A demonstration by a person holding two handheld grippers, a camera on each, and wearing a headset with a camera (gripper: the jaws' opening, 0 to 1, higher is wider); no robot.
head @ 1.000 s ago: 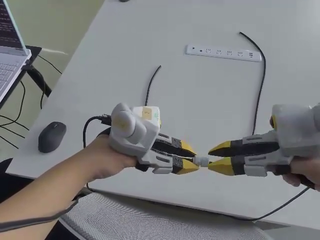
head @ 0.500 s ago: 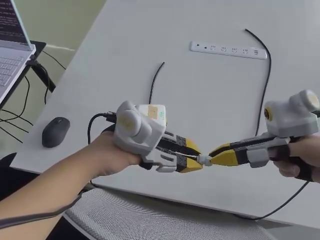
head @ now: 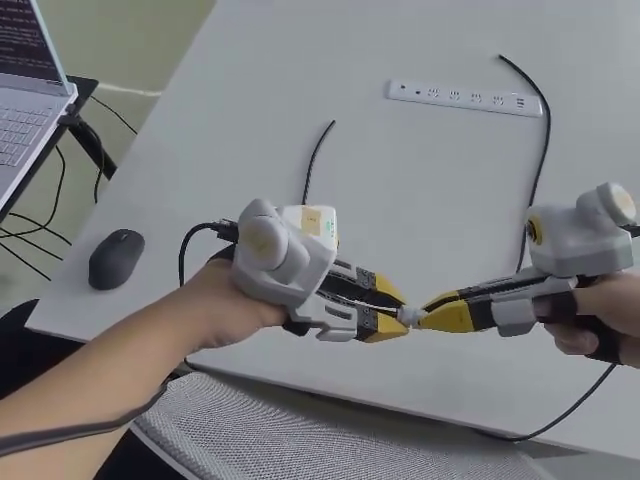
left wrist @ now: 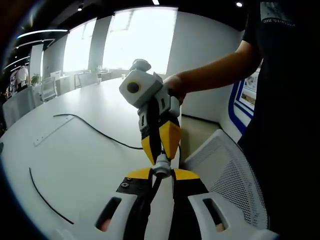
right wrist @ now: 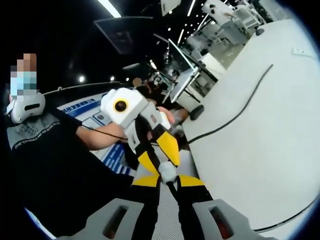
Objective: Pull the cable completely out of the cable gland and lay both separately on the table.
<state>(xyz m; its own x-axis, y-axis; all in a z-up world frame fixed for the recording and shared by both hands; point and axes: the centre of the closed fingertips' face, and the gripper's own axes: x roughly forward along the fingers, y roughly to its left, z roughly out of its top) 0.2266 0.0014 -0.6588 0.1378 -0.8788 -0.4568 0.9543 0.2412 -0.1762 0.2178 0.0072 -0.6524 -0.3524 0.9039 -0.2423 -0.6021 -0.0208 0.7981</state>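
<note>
A small white cable gland (head: 407, 318) hangs in the air over the white table's (head: 400, 210) near edge, between the two yellow-tipped grippers. My left gripper (head: 392, 313) comes from the left and my right gripper (head: 425, 316) from the right, tip to tip. In the left gripper view the gland (left wrist: 161, 165) sits just past my left gripper (left wrist: 162, 174), which is shut on the black cable (left wrist: 150, 197) running back between its jaws. In the right gripper view my right gripper (right wrist: 169, 180) is shut on the gland (right wrist: 168, 172).
A white power strip (head: 460, 98) lies at the far side, its black cord (head: 541, 150) curving down the right. A short loose black cable (head: 317, 165) lies mid-table. A mouse (head: 117, 258) and laptop (head: 25, 110) are at left. A mesh chair (head: 300, 440) stands below the table edge.
My right gripper, open a second ago, has shut on the gland and rolled over. The left gripper has kept its hold. The head camera has shifted a little.
</note>
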